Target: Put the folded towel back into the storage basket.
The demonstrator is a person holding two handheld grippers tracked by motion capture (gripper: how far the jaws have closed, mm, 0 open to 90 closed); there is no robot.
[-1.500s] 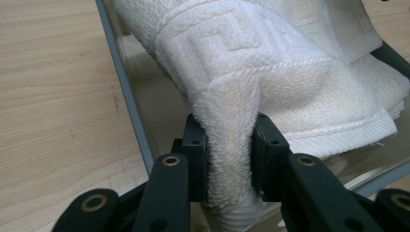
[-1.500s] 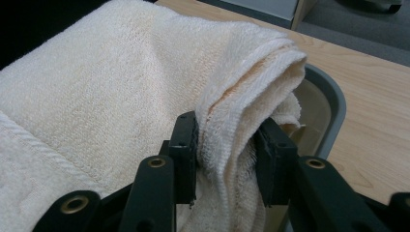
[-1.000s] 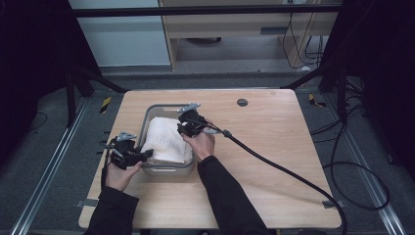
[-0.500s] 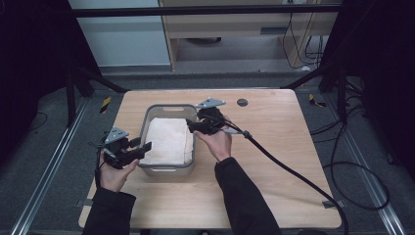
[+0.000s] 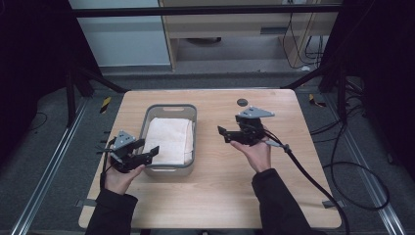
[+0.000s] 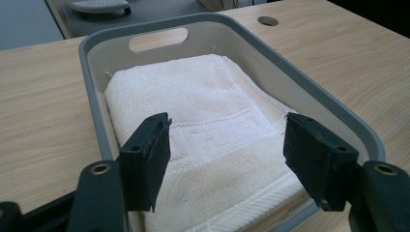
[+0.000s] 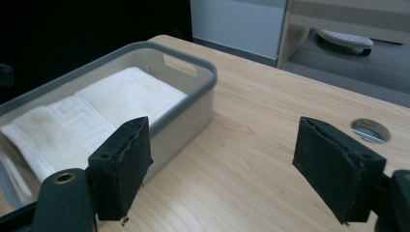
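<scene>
A folded white towel point(image 5: 169, 140) point(image 6: 208, 130) point(image 7: 87, 113) lies flat inside a grey plastic basket point(image 5: 192, 117) point(image 6: 92, 96) point(image 7: 191, 104) on the wooden table point(image 5: 220, 186). My left gripper point(image 5: 150, 153) point(image 6: 227, 162) hovers at the basket's near left corner; its jaws have just been opening and stand open, with nothing pinched between them. My right gripper point(image 5: 222, 133) point(image 7: 222, 169) is held above the table to the right of the basket. Its jaws have also just been opening, and they stand open and empty.
A round cable hole point(image 5: 242, 102) point(image 7: 370, 130) point(image 6: 267, 21) sits in the tabletop at the far side. The right gripper's black cable point(image 5: 313, 178) trails across the table's right half. Bare wood lies in front of and right of the basket.
Both grippers have come off the towel in the basket. The right one has swung out to the right over bare table; the left has drawn back to the basket's near left corner. Both opened.
</scene>
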